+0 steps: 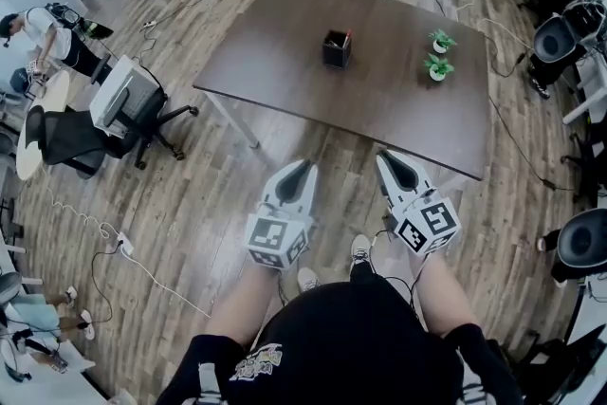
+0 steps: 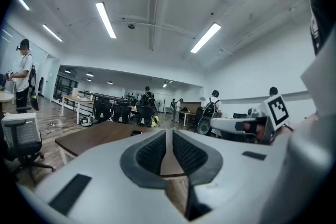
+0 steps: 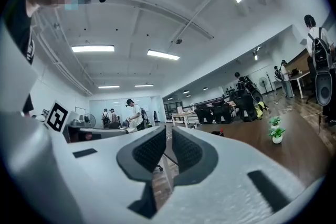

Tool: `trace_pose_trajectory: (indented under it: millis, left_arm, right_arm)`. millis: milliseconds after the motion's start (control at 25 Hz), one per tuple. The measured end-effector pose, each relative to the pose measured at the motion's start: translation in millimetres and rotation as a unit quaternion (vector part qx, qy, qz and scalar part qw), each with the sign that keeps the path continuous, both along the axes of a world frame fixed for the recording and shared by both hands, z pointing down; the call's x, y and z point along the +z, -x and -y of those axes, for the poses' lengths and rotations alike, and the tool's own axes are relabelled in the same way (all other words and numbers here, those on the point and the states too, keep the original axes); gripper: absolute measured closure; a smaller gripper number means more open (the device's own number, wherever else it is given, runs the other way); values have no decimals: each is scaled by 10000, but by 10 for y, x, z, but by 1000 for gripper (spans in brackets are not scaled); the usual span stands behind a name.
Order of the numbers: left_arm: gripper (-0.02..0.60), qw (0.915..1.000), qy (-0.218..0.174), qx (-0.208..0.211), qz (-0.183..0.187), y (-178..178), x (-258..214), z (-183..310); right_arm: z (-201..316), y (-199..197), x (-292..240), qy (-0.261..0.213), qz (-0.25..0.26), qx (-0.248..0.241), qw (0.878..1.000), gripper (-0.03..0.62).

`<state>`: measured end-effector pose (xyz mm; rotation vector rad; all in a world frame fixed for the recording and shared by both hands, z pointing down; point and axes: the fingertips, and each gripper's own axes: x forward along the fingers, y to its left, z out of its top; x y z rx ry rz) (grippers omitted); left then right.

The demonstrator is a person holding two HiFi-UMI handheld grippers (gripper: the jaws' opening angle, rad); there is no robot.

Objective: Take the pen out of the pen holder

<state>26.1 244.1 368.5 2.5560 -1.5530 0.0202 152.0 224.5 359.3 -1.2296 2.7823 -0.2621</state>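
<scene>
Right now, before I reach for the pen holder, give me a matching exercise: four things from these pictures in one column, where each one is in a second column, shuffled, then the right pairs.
Things:
1. pen holder
2. potted plants
3. left gripper
4. office chair

Places:
A. on the floor, left of the table
B. in the air over the floor, short of the table's near edge
C. on the table, about midway along it
D. on the table, right of the pen holder

Pairs: 1-C, 2-D, 3-B, 4-A.
</scene>
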Motion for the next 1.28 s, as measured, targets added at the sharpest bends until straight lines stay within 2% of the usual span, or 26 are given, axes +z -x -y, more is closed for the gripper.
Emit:
trace_pose_trajectory:
  millis: [160,280,600,920,1280]
  left_arm:
    - [553,9999,-19,-128,32,-104,3,176]
    - [503,9998,-9,-172,59,-252,38,345]
    - [422,9993,-51,-346,109,-583,54,750]
    - [385,9984,-95,-537,158,-808,43,1010]
    - [382,9979,-122,-573,268,-859,-11,1250]
  right_arm:
    - [217,-89,11,3,28,-166,9999,530]
    - [411,-209,43,7,44,-275,9996,516]
    - [878,-454,71,-46,76,-582,9983,468]
    - [1202,-658,65,-90,108,-834,9964,422]
    - [1487,-731,94,-12,248,-833,9962,416]
